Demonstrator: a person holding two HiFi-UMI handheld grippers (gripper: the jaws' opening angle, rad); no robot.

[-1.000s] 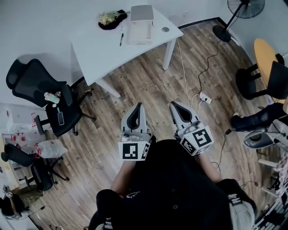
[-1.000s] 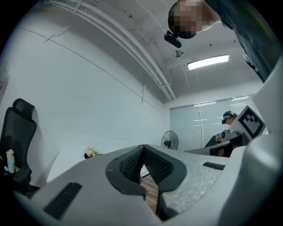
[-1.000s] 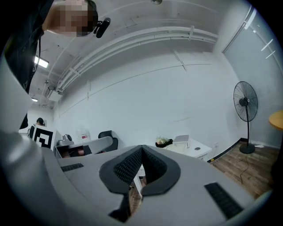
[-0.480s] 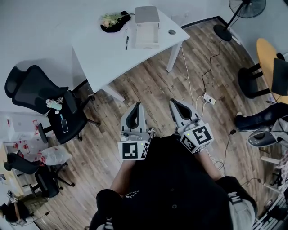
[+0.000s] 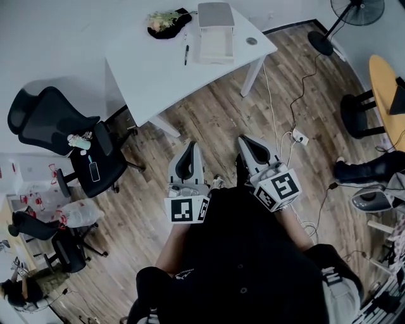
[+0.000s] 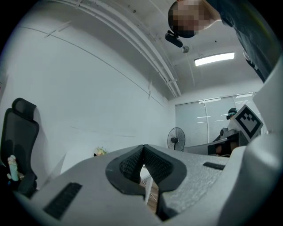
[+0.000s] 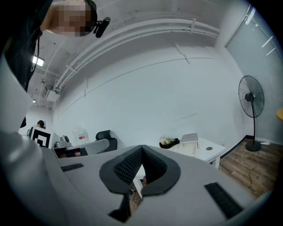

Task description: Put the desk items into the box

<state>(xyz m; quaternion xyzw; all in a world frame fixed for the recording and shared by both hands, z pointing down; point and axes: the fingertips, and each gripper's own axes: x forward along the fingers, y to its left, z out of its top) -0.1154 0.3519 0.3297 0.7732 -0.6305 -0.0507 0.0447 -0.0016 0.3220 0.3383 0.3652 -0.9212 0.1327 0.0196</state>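
A white desk [image 5: 145, 69] stands across the wooden floor, well ahead of me. On it are an open white box [image 5: 215, 43] with a grey lid [image 5: 215, 12] behind it, a black pen [image 5: 186, 54], a small round item [image 5: 252, 41] and a dark pouch with flowers [image 5: 169, 22]. My left gripper [image 5: 192, 147] is held close to my body, shut and empty, its pads [image 6: 132, 164] meeting. My right gripper [image 5: 248, 140] hangs beside it, also shut on nothing. The right gripper view shows the desk [image 7: 208, 152] and box [image 7: 190, 141] far beyond its jaws.
Black office chairs [image 5: 57, 126] stand left of the desk, one carrying small items. A standing fan [image 5: 354, 12] is at the far right. A power strip with cables [image 5: 299, 136] lies on the floor near the desk leg. A round wooden table [image 5: 386, 82] sits at the right edge.
The desk has slid to the right in the head view and looks a little nearer. Both grippers stay shut in front of my body.
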